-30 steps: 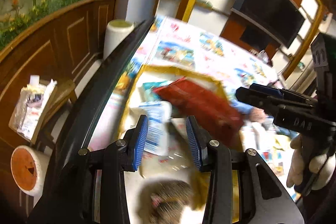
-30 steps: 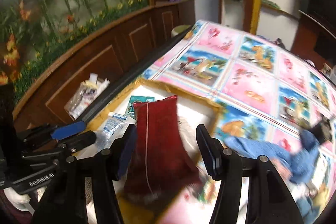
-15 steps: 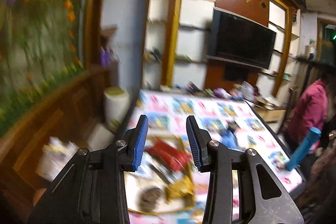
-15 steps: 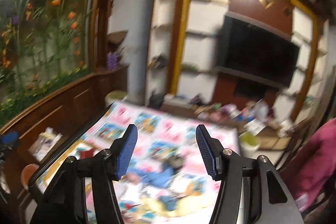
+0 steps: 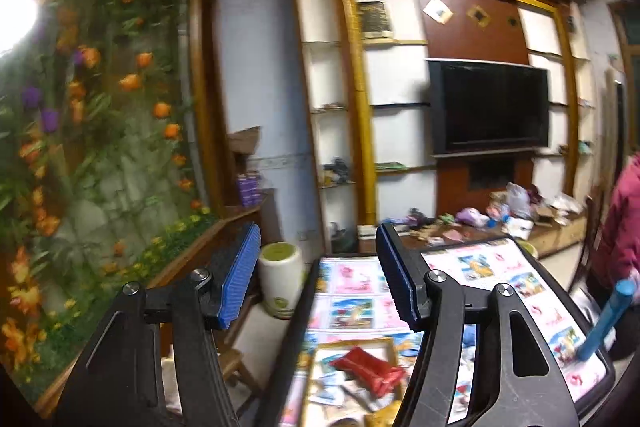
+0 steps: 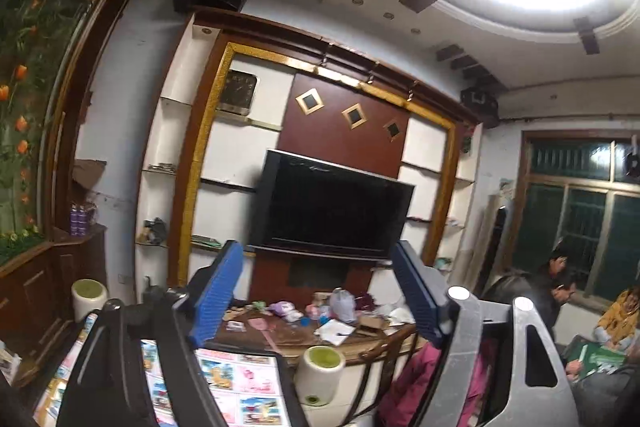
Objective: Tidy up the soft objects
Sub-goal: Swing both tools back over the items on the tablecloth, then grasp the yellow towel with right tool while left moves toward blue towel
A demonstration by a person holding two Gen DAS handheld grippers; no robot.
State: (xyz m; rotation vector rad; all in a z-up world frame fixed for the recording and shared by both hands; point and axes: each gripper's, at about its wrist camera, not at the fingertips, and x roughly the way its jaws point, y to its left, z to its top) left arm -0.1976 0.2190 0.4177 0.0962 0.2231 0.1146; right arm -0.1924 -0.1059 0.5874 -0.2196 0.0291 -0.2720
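Left tongs [image 5: 318,273] and right tongs [image 6: 316,293] both spreading wider, gripping nothing; one red pouch [image 5: 370,371] lying lower centre on surface [image 5: 500,267].

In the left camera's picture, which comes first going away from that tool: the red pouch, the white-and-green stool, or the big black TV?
1. Red pouch: nearest, low down on the patterned table, just below the left tool, whose jaws are opening with nothing between them.
2. White-and-green stool: farther, on the floor left of the table.
3. TV: farthest, on the back wall, upper right.
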